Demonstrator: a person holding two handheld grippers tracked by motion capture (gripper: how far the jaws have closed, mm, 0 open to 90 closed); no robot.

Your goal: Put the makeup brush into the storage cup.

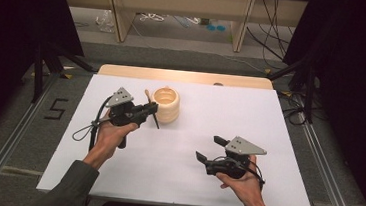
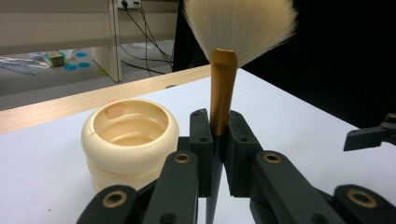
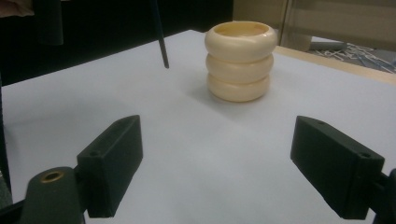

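A white table (image 1: 174, 177) carried a cream ribbed pot (image 1: 166, 104) standing upright toward the far left of centre, its mouth open and its inside showing bare in the left gripper view. The left gripper (image 1: 151, 110), held just beside the pot on its near-left side, had its jaws clamped on a brush (image 2: 223, 88): gold ferrule pinched between the pads, pale fan of bristles spread above, dark pointed handle hanging below the jaws clear of the table. The brush stood close by the pot's rim, not inside it. The right gripper (image 1: 210, 148) sat well apart toward the near right, jaws spread wide and holding nothing, aimed at the pot across bare table.
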